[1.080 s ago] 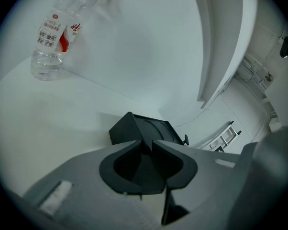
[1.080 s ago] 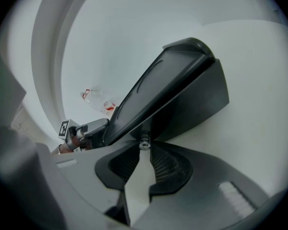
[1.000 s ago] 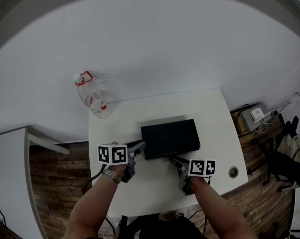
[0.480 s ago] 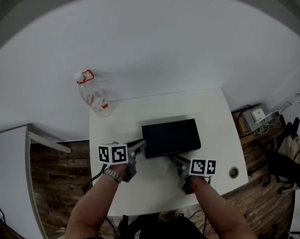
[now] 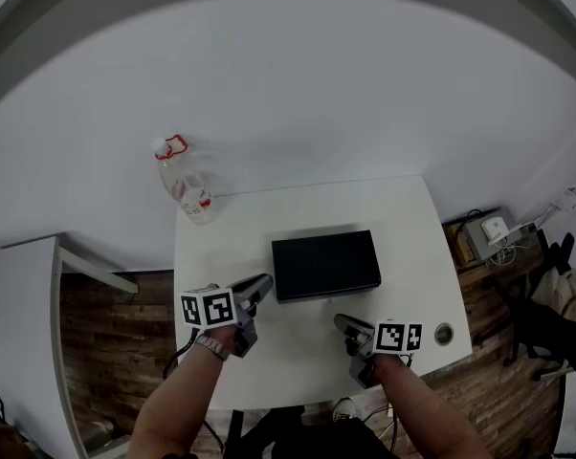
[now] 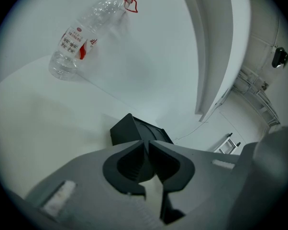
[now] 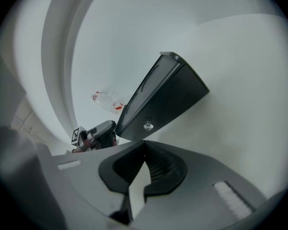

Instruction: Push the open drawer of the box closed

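Observation:
The black box (image 5: 326, 264) lies flat in the middle of the white table (image 5: 403, 228), and its front looks flush with no drawer sticking out. In the right gripper view the box (image 7: 164, 96) shows a small silver knob (image 7: 147, 125) on its front face. My left gripper (image 5: 261, 283) is shut and empty, just off the box's front left corner (image 6: 130, 130). The right gripper (image 5: 341, 322) is also shut and empty, a short gap in front of the box's right half. Both pairs of jaws meet tip to tip.
A clear plastic bottle (image 5: 187, 187) with a red cap ring stands at the table's far left corner, also visible as the bottle (image 6: 79, 35) in the left gripper view. A round cable hole (image 5: 444, 333) sits near the front right corner. A wooden floor surrounds the table.
Both grippers have drawn back from the box's front face toward the person, the right one farther. The box has stayed in place.

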Motion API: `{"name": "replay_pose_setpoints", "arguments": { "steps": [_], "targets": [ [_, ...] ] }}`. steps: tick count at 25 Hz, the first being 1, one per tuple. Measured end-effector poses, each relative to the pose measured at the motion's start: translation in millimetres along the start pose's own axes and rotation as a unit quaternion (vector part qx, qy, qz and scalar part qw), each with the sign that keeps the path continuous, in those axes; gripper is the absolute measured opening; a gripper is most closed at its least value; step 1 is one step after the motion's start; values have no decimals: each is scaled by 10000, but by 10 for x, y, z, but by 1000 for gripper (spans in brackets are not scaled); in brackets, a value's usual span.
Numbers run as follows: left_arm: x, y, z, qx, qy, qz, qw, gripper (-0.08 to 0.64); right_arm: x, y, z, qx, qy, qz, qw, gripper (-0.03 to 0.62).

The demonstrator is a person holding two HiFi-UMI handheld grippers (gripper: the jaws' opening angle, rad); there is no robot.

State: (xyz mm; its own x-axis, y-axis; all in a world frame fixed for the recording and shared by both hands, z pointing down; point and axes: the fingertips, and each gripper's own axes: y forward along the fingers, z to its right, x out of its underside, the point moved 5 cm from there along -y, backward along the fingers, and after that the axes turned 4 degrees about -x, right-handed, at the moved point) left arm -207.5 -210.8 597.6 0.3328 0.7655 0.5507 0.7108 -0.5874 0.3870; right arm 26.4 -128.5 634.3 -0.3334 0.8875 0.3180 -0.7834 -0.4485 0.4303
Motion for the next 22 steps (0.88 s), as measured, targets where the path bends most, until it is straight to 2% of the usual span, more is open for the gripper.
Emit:
{"name": "replay_pose_setpoints", "arguments": {
  "steps": [1, 7, 11, 22],
  "targets": [
    [25, -53, 2, -58, 47, 43, 10000, 3, 13, -48, -10, -53, -17, 2, 10000, 2],
    [306, -288, 134, -183, -25, 178, 9997, -2, 44, -285, -114, -314, -191, -55, 9993, 2],
    [582, -460, 450, -31, -47, 235, 9997, 0, 67, -512, -284, -600, -382, -118, 9974, 2],
    [2119, -829, 1829, 712, -48, -240, 9972, -2, 569, -1832, -499, -1530, -785, -65, 9851, 3]
  ]
}}
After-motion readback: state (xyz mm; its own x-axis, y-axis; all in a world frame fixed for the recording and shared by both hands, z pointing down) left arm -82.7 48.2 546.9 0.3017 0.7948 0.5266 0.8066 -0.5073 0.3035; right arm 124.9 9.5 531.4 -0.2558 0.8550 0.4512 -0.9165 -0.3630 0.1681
